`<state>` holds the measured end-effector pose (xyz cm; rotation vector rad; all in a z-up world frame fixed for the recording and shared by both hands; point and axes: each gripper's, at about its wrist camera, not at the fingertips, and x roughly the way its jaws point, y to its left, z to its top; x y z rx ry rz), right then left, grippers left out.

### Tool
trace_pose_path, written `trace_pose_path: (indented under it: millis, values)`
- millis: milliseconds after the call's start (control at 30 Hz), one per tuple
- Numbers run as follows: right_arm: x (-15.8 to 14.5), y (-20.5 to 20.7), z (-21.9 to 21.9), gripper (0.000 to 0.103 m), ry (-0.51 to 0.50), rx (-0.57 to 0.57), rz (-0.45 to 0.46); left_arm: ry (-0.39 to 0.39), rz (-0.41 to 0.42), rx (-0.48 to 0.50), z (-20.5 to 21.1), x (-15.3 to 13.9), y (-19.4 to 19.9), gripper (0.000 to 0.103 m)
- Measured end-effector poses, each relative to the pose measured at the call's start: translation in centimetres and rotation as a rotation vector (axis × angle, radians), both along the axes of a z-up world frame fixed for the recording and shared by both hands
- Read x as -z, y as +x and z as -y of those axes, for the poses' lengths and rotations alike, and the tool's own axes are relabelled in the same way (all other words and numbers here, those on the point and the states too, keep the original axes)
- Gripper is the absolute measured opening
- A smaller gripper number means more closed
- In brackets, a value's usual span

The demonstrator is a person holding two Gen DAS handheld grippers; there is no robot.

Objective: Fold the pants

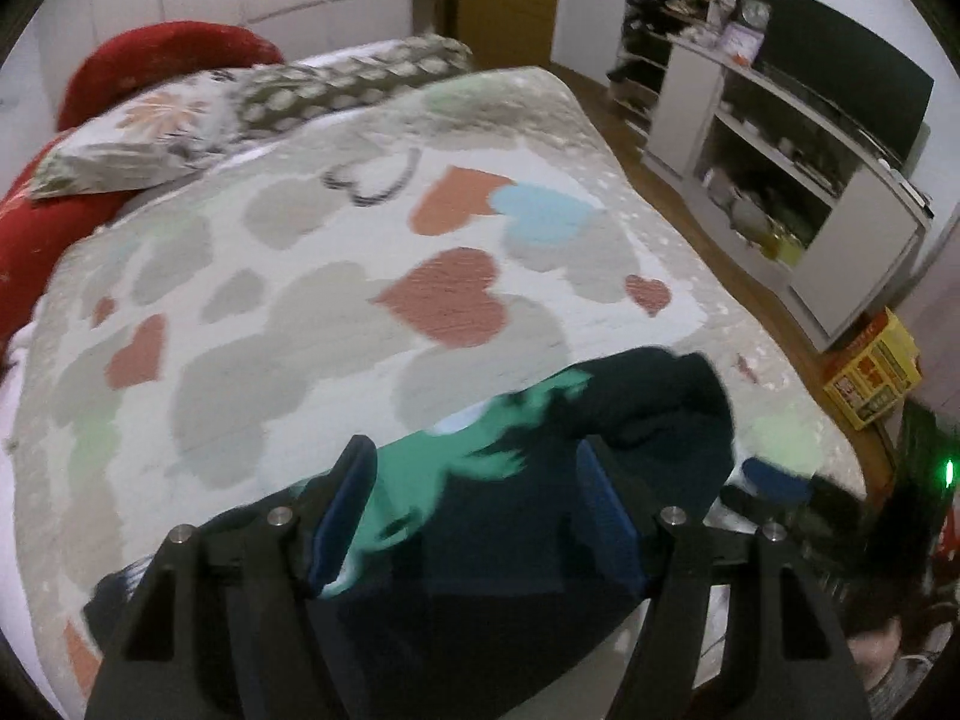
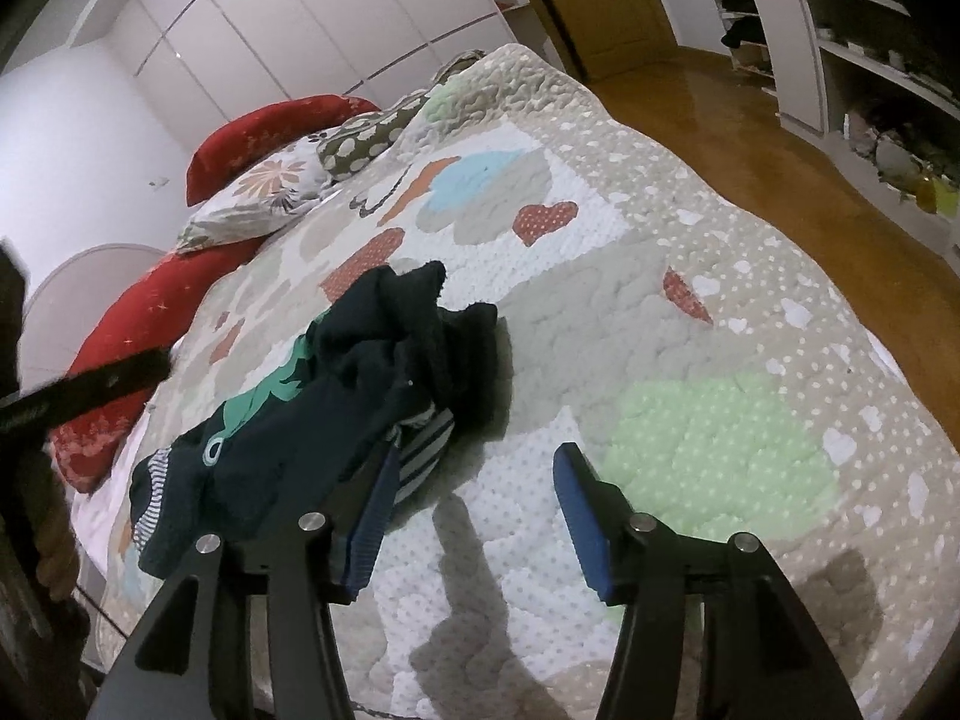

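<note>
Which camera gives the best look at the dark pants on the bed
The right wrist view. There the pants lie crumpled on the quilt, whole, with green print and striped cuffs visible. In the left wrist view the pants are blurred, partly hidden by the open left gripper.

The left gripper (image 1: 480, 480) has black angular arms, each with two round silver screw heads, ending in dark blue pads (image 1: 345, 516). The right gripper (image 2: 480, 516) matches: black linkages, silver screws, ribbed blue pads (image 2: 579, 516) at 10 and 2 o'clock.
</note>
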<state>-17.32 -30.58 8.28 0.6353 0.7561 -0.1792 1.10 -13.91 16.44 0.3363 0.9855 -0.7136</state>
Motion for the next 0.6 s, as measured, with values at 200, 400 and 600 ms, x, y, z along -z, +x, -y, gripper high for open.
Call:
trace_pose_path:
  millis: [200, 400, 600]
  values:
    - [0.4, -0.3, -0.1, 0.063, 0.004, -0.021, 0.039, 0.008, -0.117, 0.073, 6.3, 1.5, 1.7, 0.069]
    - [0.5, 1.3, -0.6, 0.064, 0.038, -0.083, 0.043, 0.037, -0.228, 0.157, 10.5, 3.8, 3.3, 0.071]
    - [1.0, 3.6, -1.4, 0.064, 0.055, -0.096, 0.037, 0.112, -0.332, 0.272, 13.5, 7.1, 2.9, 0.074]
